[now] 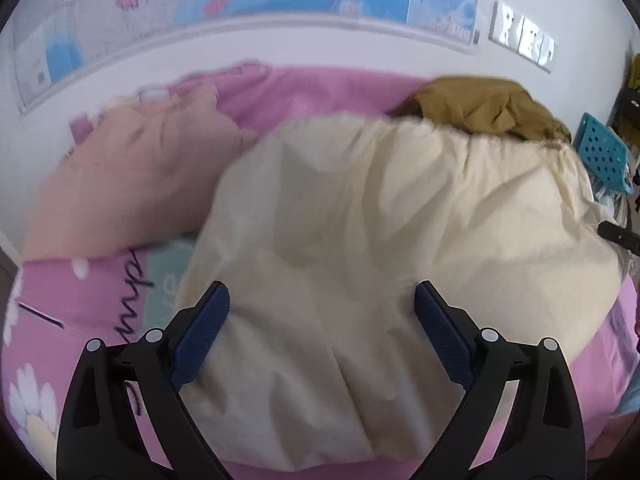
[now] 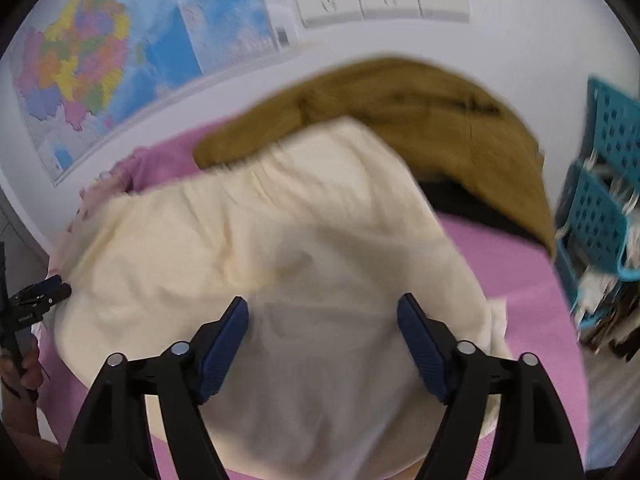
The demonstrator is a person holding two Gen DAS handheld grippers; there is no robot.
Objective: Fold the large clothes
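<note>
We hold our left gripper (image 1: 322,328) and right gripper (image 2: 323,340) open over the soft, light cream garment (image 1: 380,220) lying on the pink bed (image 1: 320,88), best pinched by its edges.

— What is laid out there?
— A cream garment (image 1: 360,220), spread wide and rumpled with soft creases, gathered along its far edge.
— And beyond it?
— A mustard-brown garment (image 2: 420,120), bunched up, touching and partly under that far edge.
</note>
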